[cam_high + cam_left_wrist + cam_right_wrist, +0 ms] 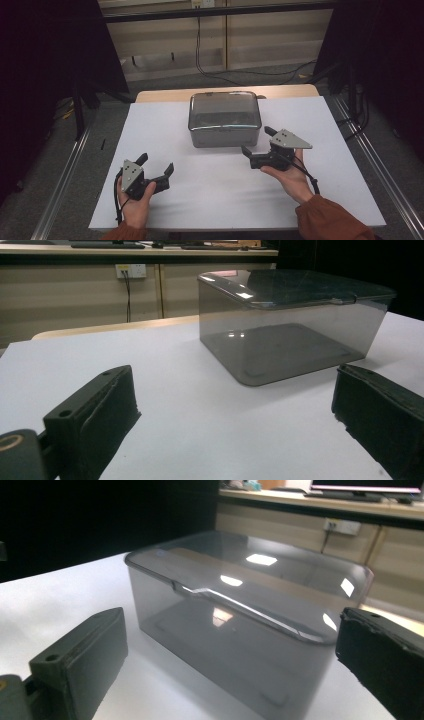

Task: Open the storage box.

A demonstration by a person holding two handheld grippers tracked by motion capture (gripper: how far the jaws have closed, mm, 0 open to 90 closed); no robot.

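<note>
Rust-coloured sleeves (330, 220) enter at the bottom edge of the high view, one at seven o'clock and one at five o'clock, each ending in a hand wrapped around a gripper.

At seven o'clock, the left hand (135, 200) sits palm-up low on the white table (165, 120), cradling the left gripper (157, 165) from beneath. Its grey three-cornered plate faces up, its cable loops down beside the wrist, and its jaws stand wide apart with nothing between them, aimed toward one o'clock. In the left gripper view the two black jaws frame bare table, with the box well ahead and to the right.

At twelve o'clock, toward the table's far edge, stands the smoky translucent box (224, 119), lid closed, upright.

At four o'clock, the right hand (290, 175) also supports its tool from below, wrist bent inward. The right gripper (258, 142) points toward ten o'clock, jaws spread wide and holding nothing, near the box's front right corner but apart from it. In the right gripper view the box (235, 625) looms close between the jaws.
</note>
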